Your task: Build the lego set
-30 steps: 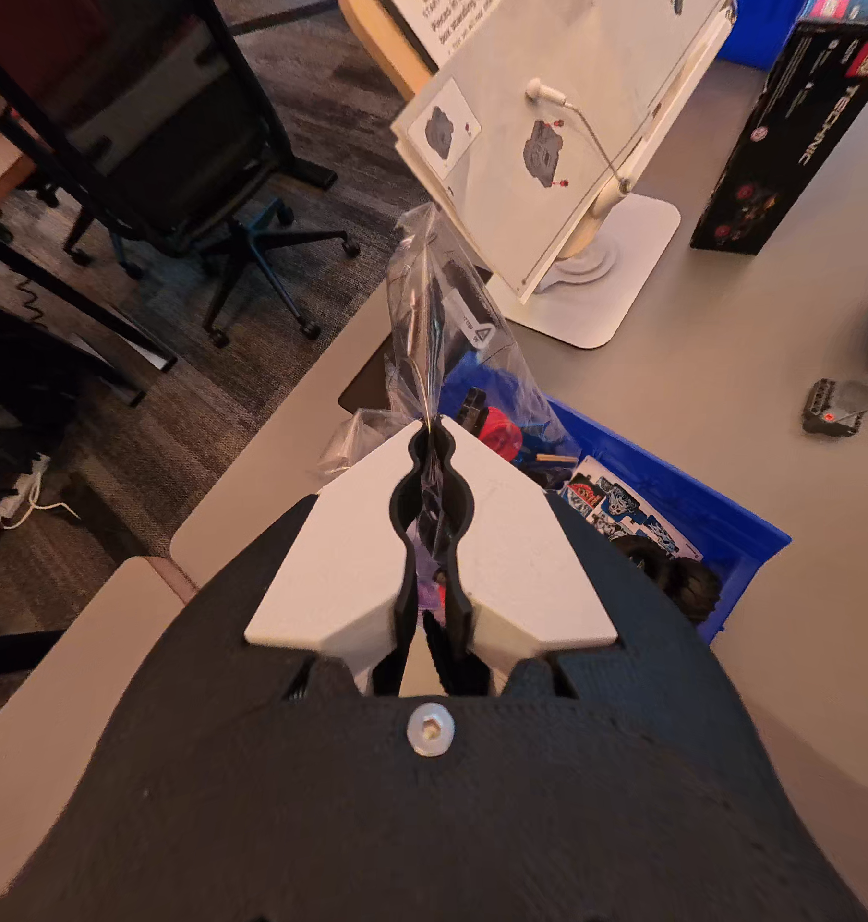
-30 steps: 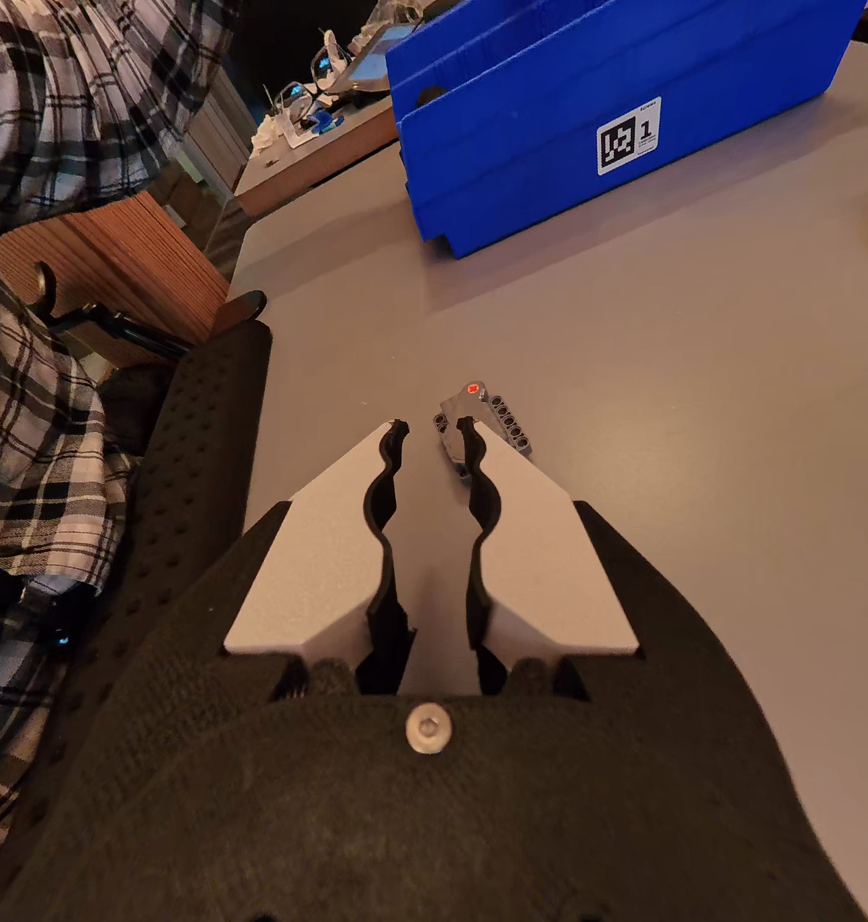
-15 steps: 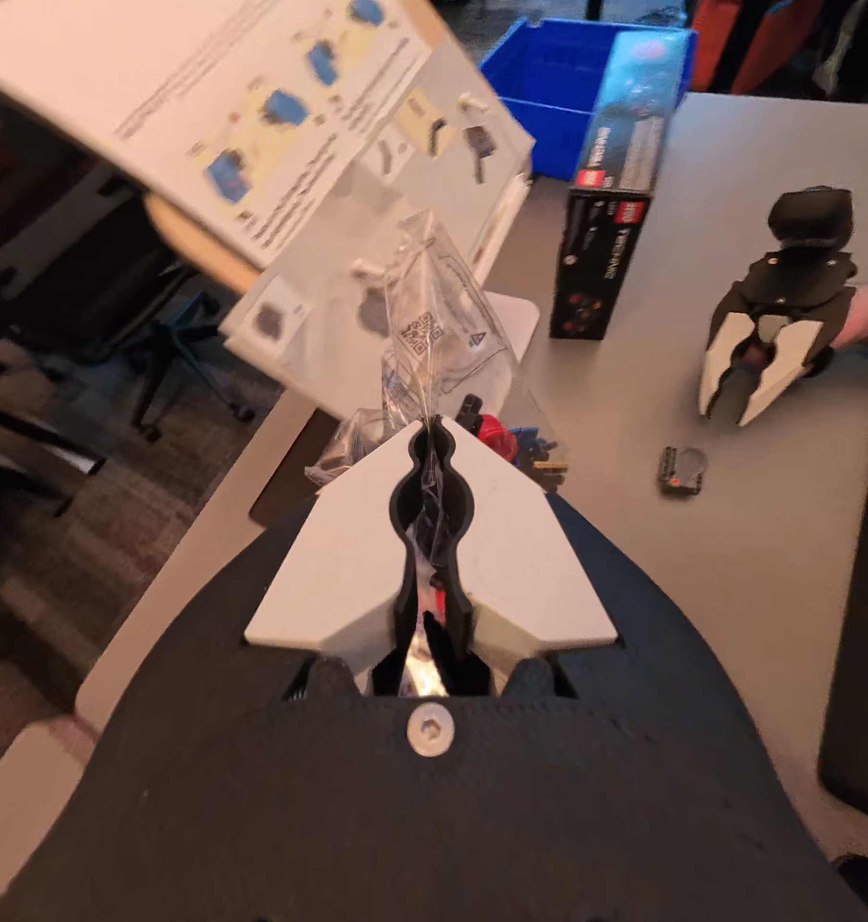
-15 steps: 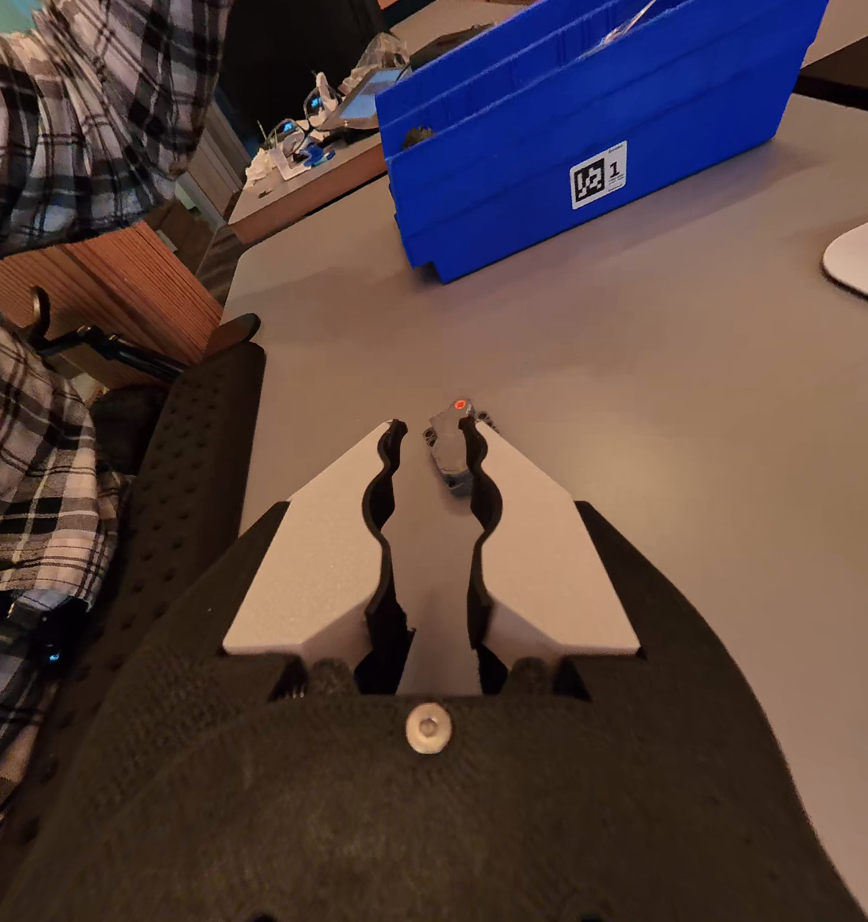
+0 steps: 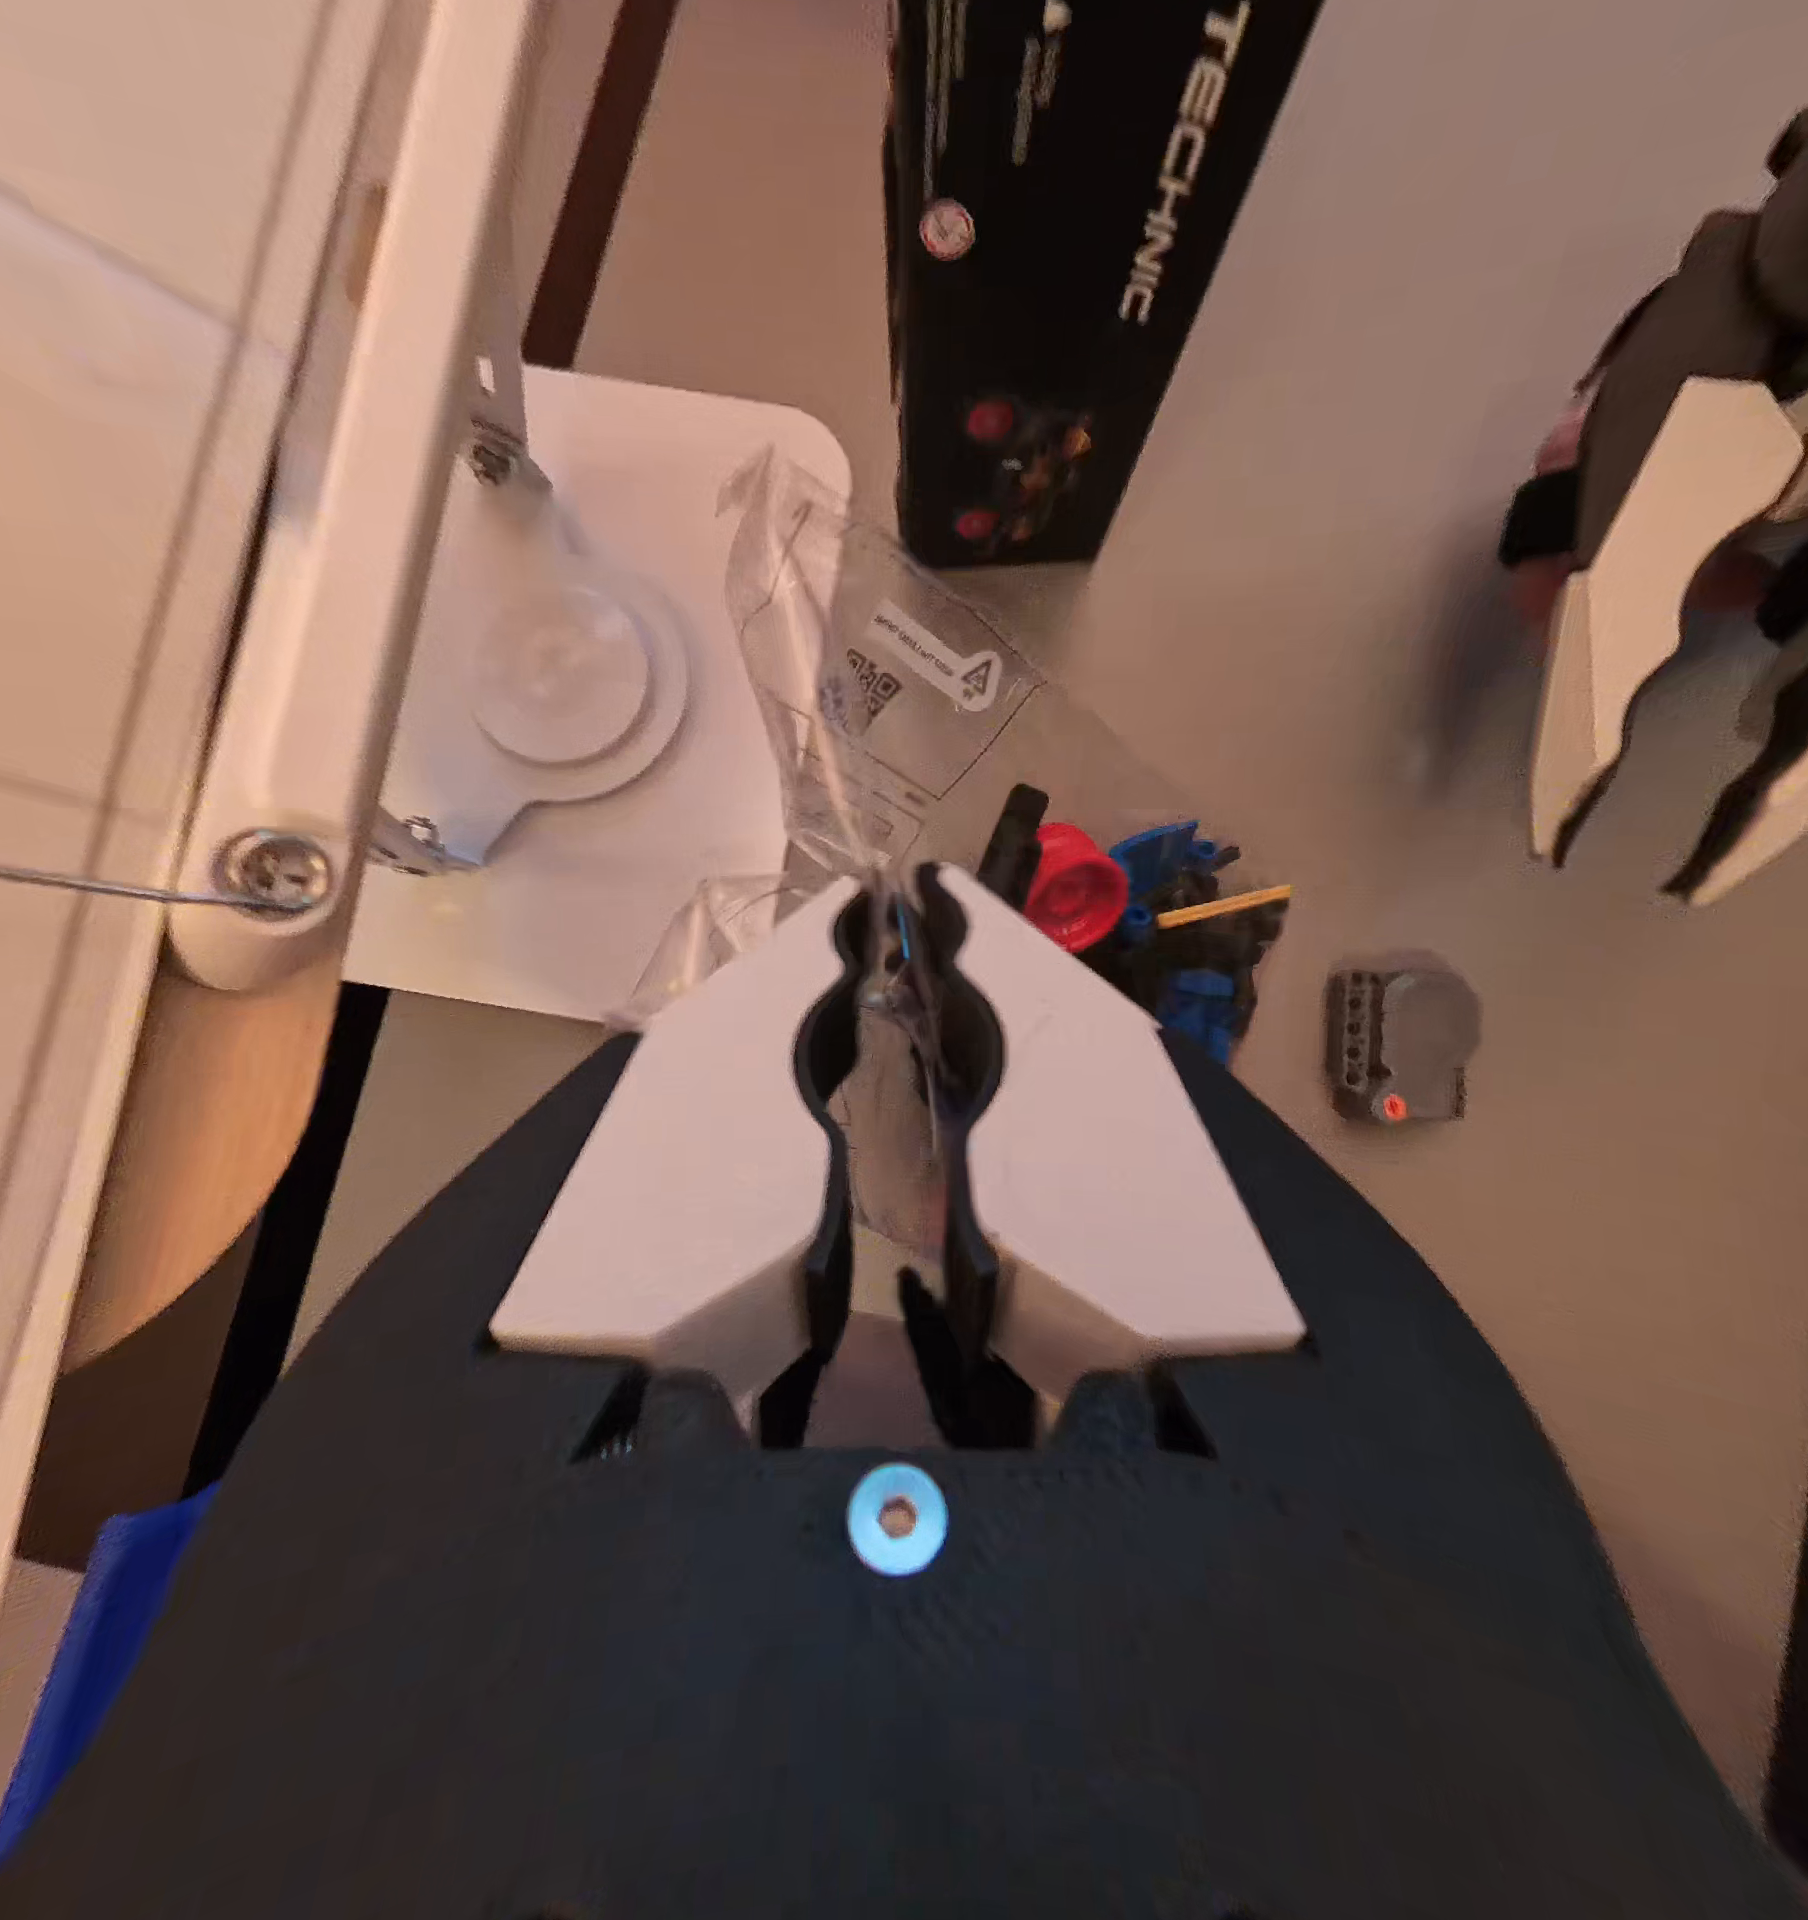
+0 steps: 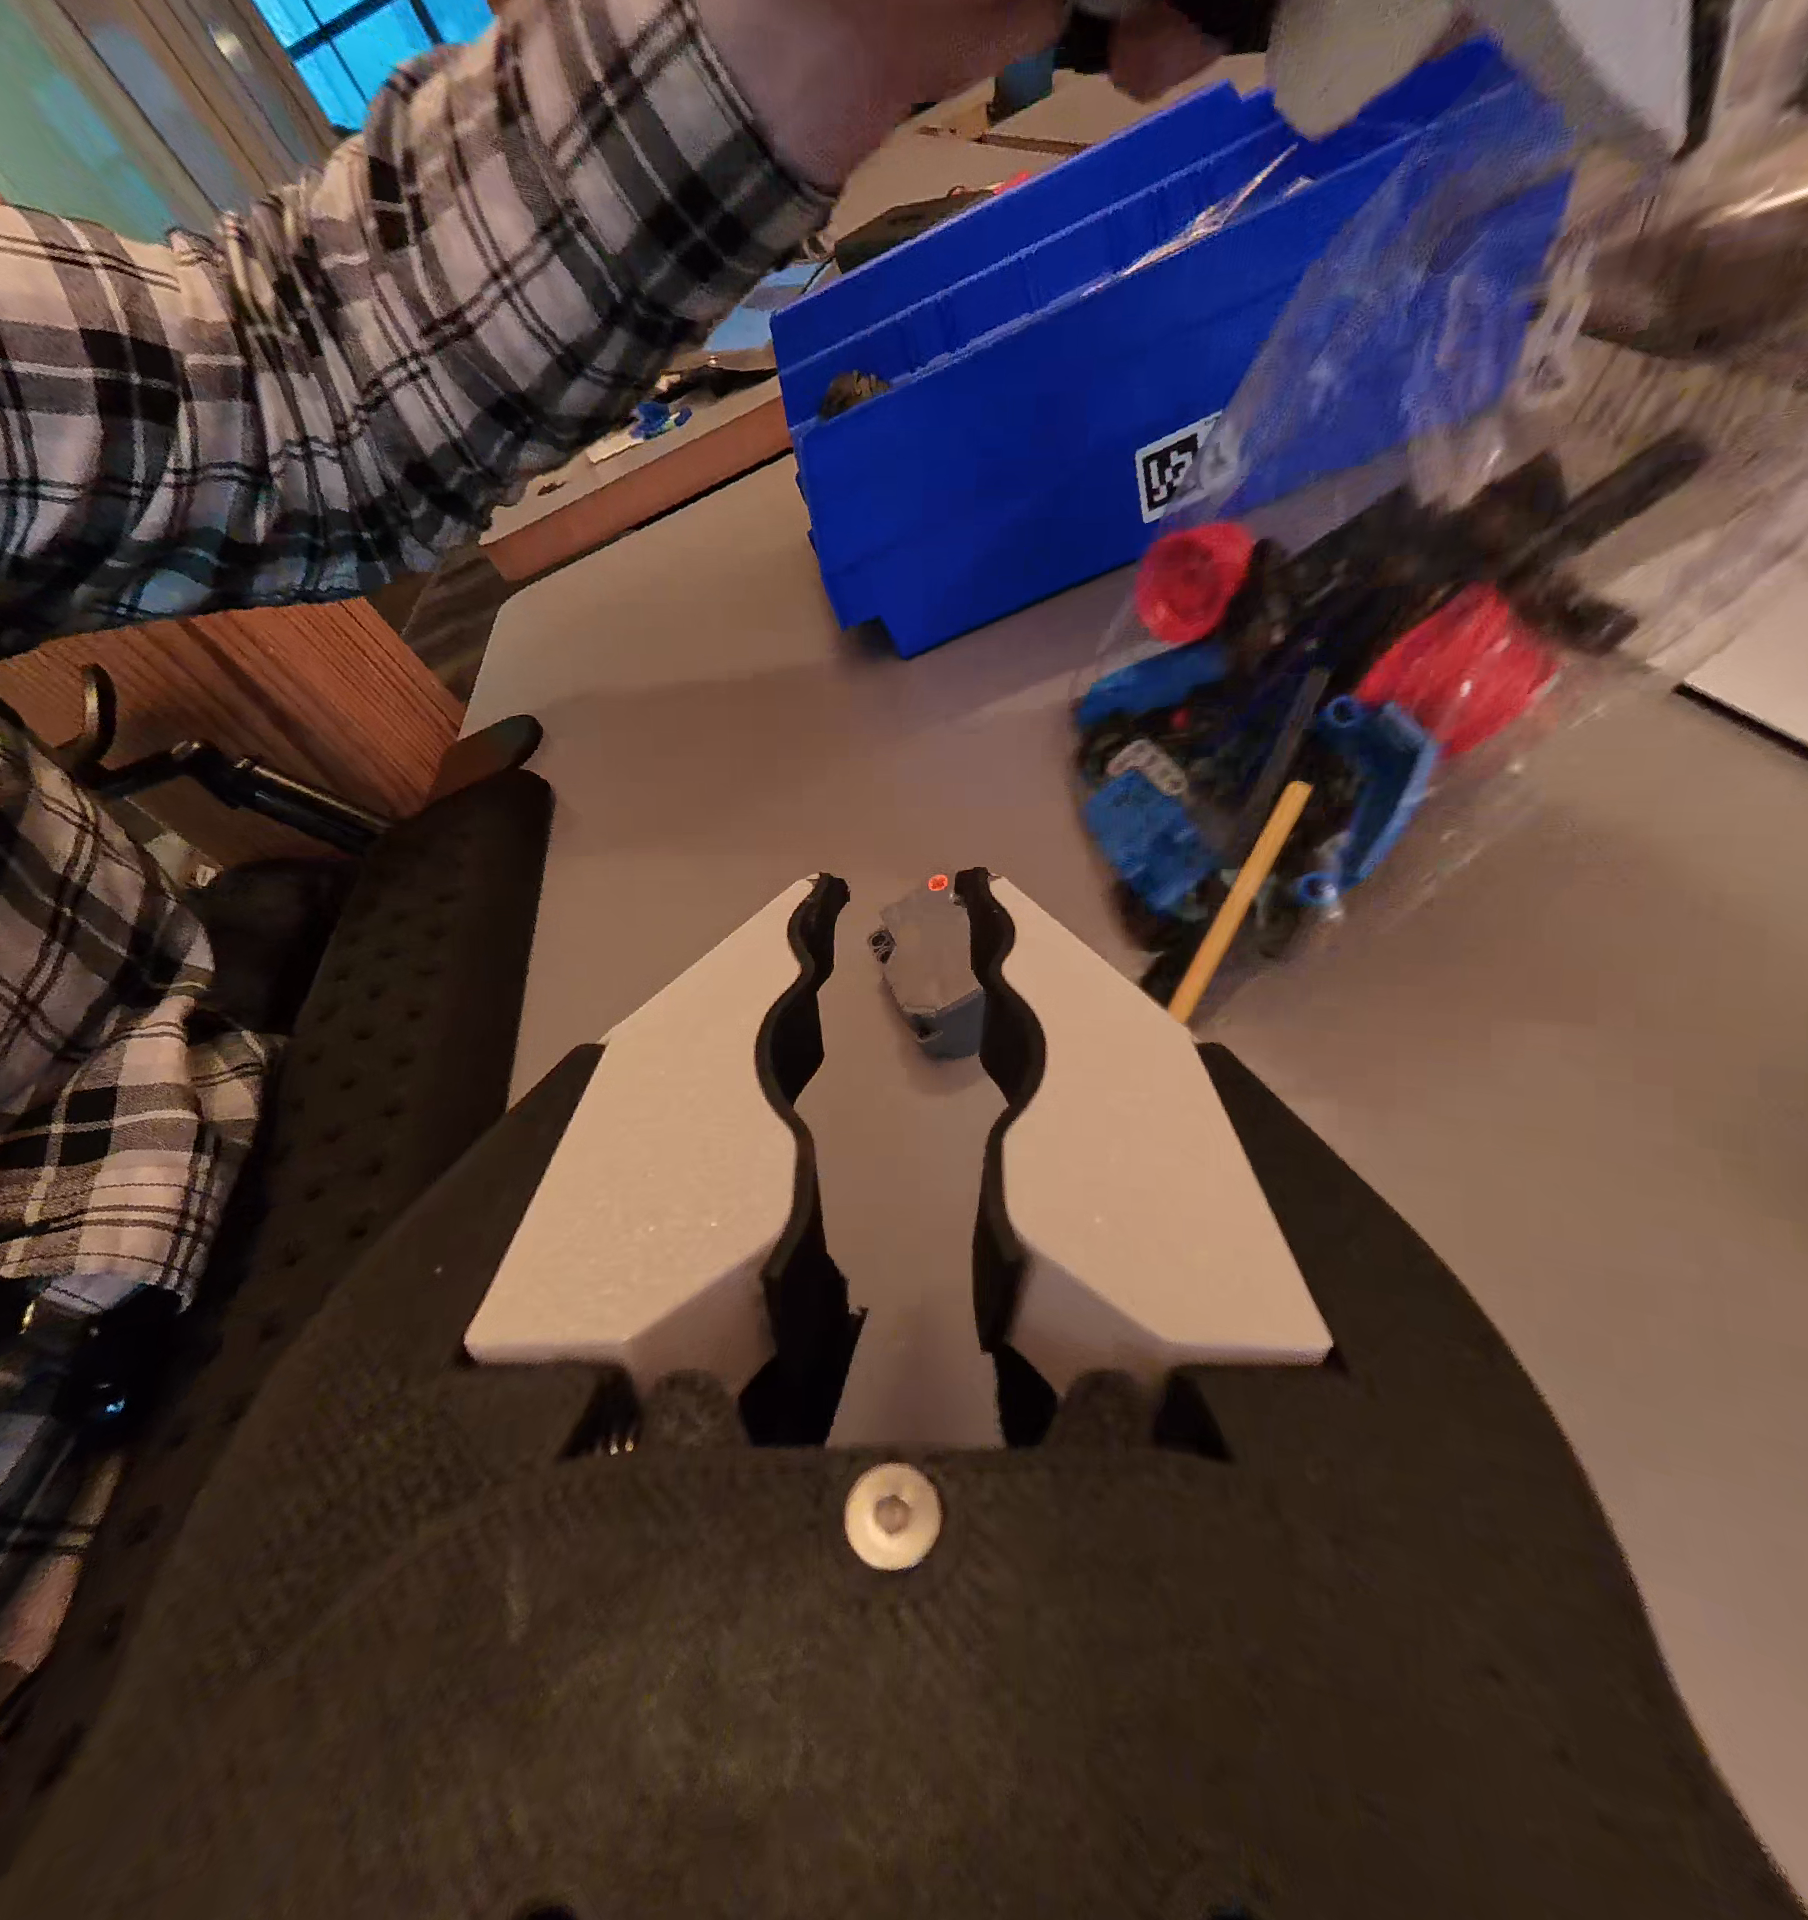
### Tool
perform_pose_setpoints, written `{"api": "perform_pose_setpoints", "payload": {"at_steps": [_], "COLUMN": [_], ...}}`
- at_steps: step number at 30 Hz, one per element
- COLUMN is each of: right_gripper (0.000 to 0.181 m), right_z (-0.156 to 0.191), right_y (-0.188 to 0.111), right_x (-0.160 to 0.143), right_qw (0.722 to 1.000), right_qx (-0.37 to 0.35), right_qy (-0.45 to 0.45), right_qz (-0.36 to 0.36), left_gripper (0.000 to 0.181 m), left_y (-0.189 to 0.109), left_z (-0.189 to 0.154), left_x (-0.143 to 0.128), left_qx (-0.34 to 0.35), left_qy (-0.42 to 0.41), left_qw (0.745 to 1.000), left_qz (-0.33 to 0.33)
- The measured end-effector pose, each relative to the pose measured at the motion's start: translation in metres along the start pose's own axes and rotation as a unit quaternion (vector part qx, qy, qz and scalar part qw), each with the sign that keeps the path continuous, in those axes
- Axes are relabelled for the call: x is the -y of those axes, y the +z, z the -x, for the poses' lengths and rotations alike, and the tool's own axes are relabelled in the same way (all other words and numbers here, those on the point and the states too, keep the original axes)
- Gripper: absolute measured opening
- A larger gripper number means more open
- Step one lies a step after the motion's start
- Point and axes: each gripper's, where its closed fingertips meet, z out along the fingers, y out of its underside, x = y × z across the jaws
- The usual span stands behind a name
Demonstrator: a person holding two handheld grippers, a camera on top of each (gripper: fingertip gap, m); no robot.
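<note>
Two tools: both in view, one per hand.
Left tool (image 5: 895, 904): pressed together on the top of a clear plastic bag (image 5: 879, 675), tips pinching the film; bag hangs from it above the desk (image 5: 1399, 644).
Bag contents: loose lego pieces (image 6: 1284, 748), red, blue, black, one tan rod; bottom of the bag at or just above the desk surface, cannot tell which.
Bag markings: white printed patch with a square code and a triangle symbol; text not given.
Right tool (image 6: 895, 883): spread, nothing gripped, low over the desk.
Grey lego part (image 6: 926, 961): on the desk between the right tool's tips, red dot at its far end, near the right-hand finger; contact cannot be told. Just beside the bag.
Black box (image 5: 1066, 270): product carton, upright near the far desk edge, printed branding on its side.
Blue bin (image 6: 993, 436): behind the bag, square code sticker on its front wall.
White stand (image 5: 609, 582): flat base at the desk's left edge.
Sleeve (image 6: 380, 270): plaid, upper left of right wrist view.
</note>
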Motion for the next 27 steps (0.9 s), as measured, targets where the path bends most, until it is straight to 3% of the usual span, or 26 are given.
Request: {"api": "perform_pose_setpoints", "payload": {"at_steps": [3, 6, 10, 13, 17, 19, 20, 21, 22, 27], "right_gripper": [0.023, 0.023, 0.023, 0.023, 0.023, 0.023, 0.023, 0.023, 0.023, 0.023], "right_z": [0.002, 0.003, 0.004, 0.004, 0.001, 0.000, -0.001, -0.001, -0.002, -0.002], "right_y": [-0.001, -0.002, 0.001, 0.003, 0.004, 0.004, 0.004, 0.005, 0.005, 0.004], "right_x": [0.002, 0.005, 0.004, 0.000, -0.001, -0.002, -0.003, -0.004, -0.005, -0.004], "right_qw": [1.000, 1.000, 1.000, 1.000, 1.000, 1.000, 1.000, 1.000, 1.000, 1.000], "right_qx": [0.001, 0.004, 0.009, 0.011, 0.007, 0.007, 0.008, 0.008, 0.008, 0.008], "right_qy": [-0.003, -0.002, 0.001, 0.001, 0.005, 0.009, 0.010, 0.011, 0.011, 0.012], "right_qz": [-0.002, -0.008, -0.005, 0.002, 0.004, 0.004, 0.005, 0.007, 0.008, 0.006], "left_gripper": [0.030, 0.029, 0.021, 0.046, 0.068, 0.059, 0.046, 0.012, 0.000, 0.000], "left_y": [-0.024, -0.078, -0.130, -0.129, -0.106, -0.091, -0.090, -0.091, -0.091, -0.114], "left_z": [0.010, 0.024, 0.077, 0.119, 0.152, 0.152, 0.156, 0.160, 0.160, 0.155], "left_x": [-0.019, -0.040, -0.112, -0.177, -0.236, -0.245, -0.251, -0.250, -0.246, -0.222], "left_qx": [0.022, 0.056, 0.119, 0.138, 0.158, 0.140, 0.154, 0.169, 0.170, 0.180], "left_qy": [0.020, 0.020, -0.028, -0.094, -0.114, -0.115, -0.110, -0.100, -0.098, -0.083], "left_qw": [1.000, 0.998, 0.992, 0.984, 0.971, 0.972, 0.966, 0.964, 0.966, 0.973], "left_qz": [0.003, -0.022, 0.015, 0.068, 0.137, 0.151, 0.175, 0.177, 0.168, 0.120]}}
